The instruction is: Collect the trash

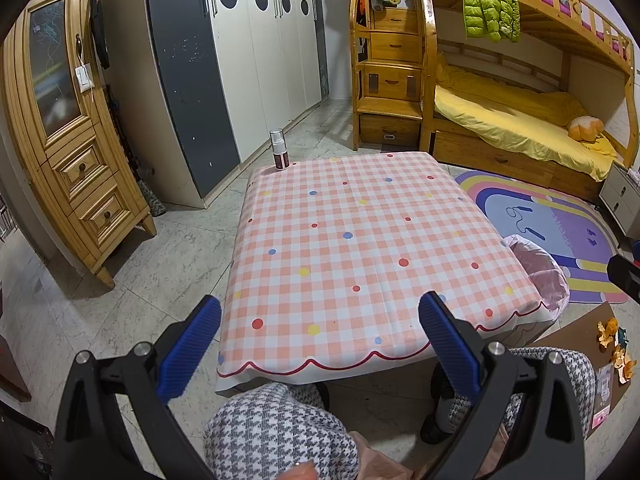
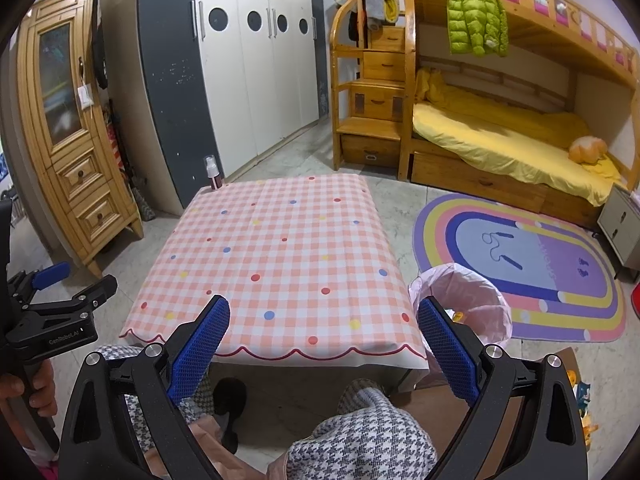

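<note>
From the left wrist camera, the left tongs [image 1: 320,338] hang wide apart above the near edge of the worktop [image 1: 360,240], gripping nothing. A spray bottle [image 1: 279,149] stands upright at the far left corner. Orange peels [image 1: 616,346] (the trash) lie on cardboard [image 1: 576,336] on the floor, right of the worktop.

From the right wrist camera, the right tongs [image 2: 322,338] are equally spread and empty. A pink-lined trash bin [image 2: 466,304] stands just beside the worktop's right edge.

Bottle [image 1: 279,149] on table's [image 1: 360,240] far-left corner, bin [image 2: 464,304] probably right.
</note>
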